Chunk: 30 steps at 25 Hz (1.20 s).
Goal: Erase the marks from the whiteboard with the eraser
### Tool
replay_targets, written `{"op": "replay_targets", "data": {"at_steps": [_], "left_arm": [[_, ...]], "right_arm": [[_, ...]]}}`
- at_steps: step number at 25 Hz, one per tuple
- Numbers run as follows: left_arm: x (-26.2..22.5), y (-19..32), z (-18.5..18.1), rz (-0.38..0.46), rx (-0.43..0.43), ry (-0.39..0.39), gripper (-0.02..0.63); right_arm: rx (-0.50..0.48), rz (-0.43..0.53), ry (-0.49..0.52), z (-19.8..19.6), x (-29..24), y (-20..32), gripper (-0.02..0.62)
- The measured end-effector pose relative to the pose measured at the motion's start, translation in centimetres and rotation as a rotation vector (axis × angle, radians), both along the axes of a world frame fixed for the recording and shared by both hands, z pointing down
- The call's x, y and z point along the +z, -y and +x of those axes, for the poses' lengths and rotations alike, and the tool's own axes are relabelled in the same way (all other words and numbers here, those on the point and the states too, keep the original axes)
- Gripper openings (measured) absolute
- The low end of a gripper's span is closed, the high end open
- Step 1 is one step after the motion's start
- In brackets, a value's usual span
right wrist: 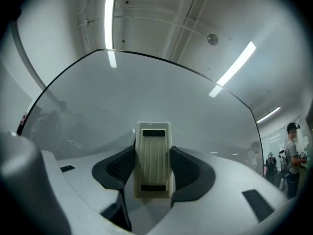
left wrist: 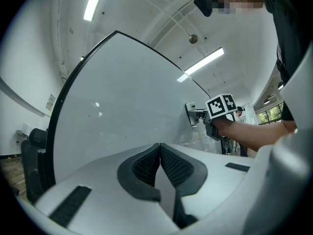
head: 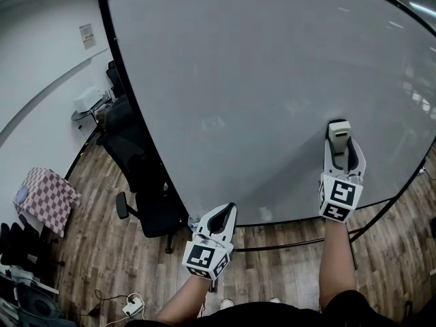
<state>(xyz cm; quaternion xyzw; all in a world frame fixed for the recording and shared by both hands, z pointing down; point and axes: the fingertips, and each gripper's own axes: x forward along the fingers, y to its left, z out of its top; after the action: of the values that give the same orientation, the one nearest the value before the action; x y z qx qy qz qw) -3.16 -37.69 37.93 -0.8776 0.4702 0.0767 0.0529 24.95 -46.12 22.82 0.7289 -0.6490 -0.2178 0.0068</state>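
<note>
A large whiteboard [head: 272,80] with a black frame stands before me; its surface looks blank, with no marks that I can make out. My right gripper [head: 340,142] is shut on a cream eraser [head: 338,133], which is pressed against the board's lower right part. In the right gripper view the eraser [right wrist: 154,159] sits upright between the dark pads [right wrist: 185,166]. My left gripper [head: 223,218] hangs near the board's bottom edge, shut with nothing in it; its pads [left wrist: 173,166] meet. In the left gripper view the right gripper [left wrist: 200,115] holds the eraser [left wrist: 190,114] on the board [left wrist: 122,102].
A black office chair [head: 139,182] stands left of the board. A checked cloth [head: 44,196] covers something at the far left, with cables and a power strip [head: 133,306] on the wooden floor. People stand far off at the right edge [right wrist: 293,155].
</note>
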Motion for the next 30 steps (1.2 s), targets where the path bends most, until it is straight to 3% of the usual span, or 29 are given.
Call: {"op": "replay_targets", "data": {"at_steps": [5,18,24,30], "left_arm": [[-0.2,-0.1,-0.3,0.005,-0.003,0.007,0.020],[-0.1,-0.7,0.7,0.008,-0.006,-0.015,0.020],[0.0,-0.3,0.2,0.003,-0.023,0.011,0.020],[0.5,-0.4,-0.3,-0.013,-0.038,0.014,0.020]], "right_arm": [[-0.006,0.009,0.003,0.8,0.1,-0.3,0.253],[-0.262,0.025,-0.023,-5.6,3.5,-8.7,0.250],[-0.344,-0.070,-0.002,-9.0,8.4,-10.0,0.249],[-0.373,-0.123,0.005,-9.8,11.5,-10.2,0.249]]}}
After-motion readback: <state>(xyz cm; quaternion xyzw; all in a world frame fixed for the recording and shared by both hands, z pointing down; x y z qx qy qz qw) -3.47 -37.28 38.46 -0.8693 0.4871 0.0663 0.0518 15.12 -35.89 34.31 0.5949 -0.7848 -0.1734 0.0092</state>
